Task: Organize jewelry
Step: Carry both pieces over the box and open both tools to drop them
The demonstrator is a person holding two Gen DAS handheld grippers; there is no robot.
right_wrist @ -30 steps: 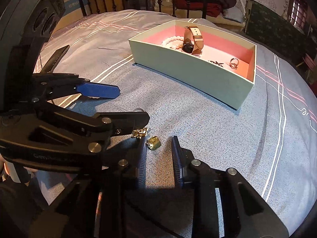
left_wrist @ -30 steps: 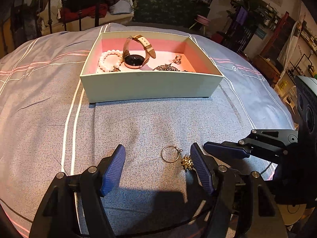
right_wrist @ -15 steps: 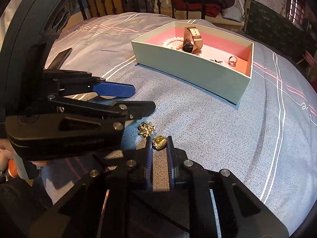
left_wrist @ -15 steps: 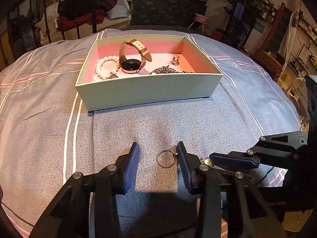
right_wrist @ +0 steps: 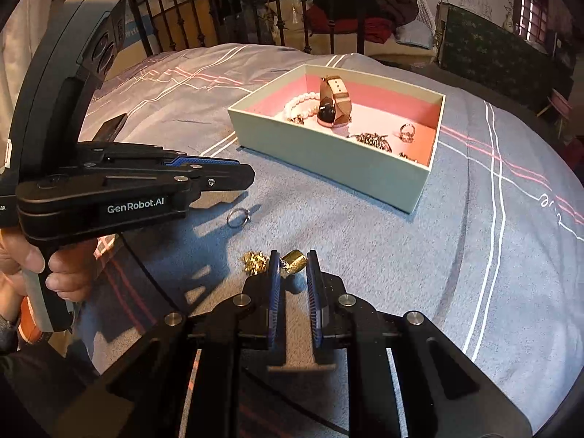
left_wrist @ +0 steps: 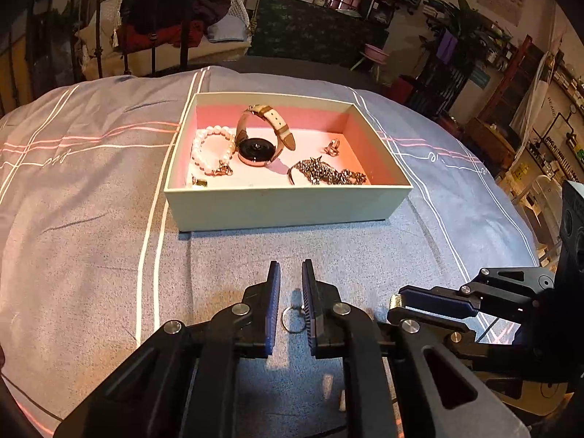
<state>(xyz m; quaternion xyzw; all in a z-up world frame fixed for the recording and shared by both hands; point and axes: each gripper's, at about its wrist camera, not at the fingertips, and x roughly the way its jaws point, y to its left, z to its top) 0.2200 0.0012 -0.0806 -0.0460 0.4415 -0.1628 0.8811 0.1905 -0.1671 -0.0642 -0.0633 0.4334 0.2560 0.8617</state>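
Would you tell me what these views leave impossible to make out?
- Left wrist view: whether the left gripper, whose jaws have just been closing, pinches the ring or it lies beneath; the pads cover its edges.
- Same view: the gold piece in the box's corner is too small to name.
- Both views: the dark chain pile, too tangled to count.

Both cams ride on the tongs and look forward and down along the fingers, pretty close over the bed [left_wrist: 91, 219]. The left wrist view faces the jewelry box [left_wrist: 284, 208] nearly square-on to its long wall, with the right tongs [left_wrist: 396, 301] poking in from the right edge. The right wrist view sits further right and catches the same box [right_wrist: 328, 160] corner-on, with the left tongs [right_wrist: 244, 177] coming in from the left. Both share the box, the thin ring [left_wrist: 292, 319] [right_wrist: 238, 217] and the bed's far edge.
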